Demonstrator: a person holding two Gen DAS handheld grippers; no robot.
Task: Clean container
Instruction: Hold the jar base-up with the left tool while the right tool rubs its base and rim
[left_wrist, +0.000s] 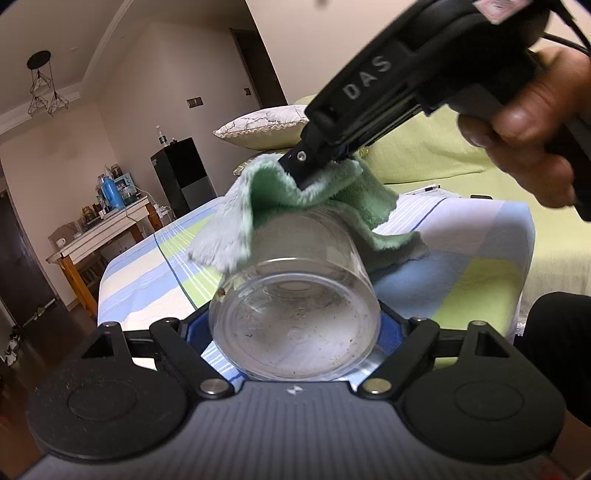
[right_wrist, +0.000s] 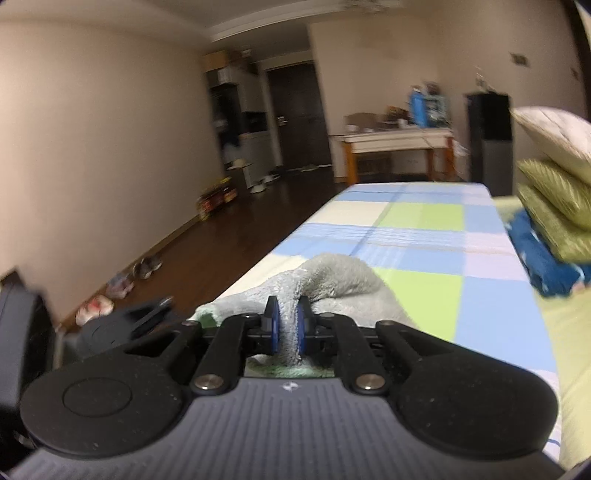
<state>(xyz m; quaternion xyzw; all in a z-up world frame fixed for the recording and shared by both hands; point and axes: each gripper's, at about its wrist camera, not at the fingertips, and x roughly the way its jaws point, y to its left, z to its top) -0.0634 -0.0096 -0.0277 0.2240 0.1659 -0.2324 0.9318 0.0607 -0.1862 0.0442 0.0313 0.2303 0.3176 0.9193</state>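
The jar (left_wrist: 295, 306) is clear glass, lying on its side with its base toward the left wrist camera, specks of dirt on the glass. It sits between the blue-padded fingers (left_wrist: 388, 332) of the left gripper (left_wrist: 295, 332), which are clamped on its sides, above the checked desk (left_wrist: 461, 266). Over the jar's far end drapes a green cloth (left_wrist: 314, 199), touching the glass. The right gripper (left_wrist: 317, 166) comes down onto the jar from above and right, its fingers (right_wrist: 272, 321) pinched together on a fold of the cloth (right_wrist: 332, 280); a hand (left_wrist: 535, 129) holds its handle. Beyond the jar, past the desk's far end, stand a wooden side table (left_wrist: 103, 229) with bottles and a black cabinet (left_wrist: 183, 173). To the jar's right a pillow (left_wrist: 266, 123) lies on a green-covered sofa (left_wrist: 443, 155).
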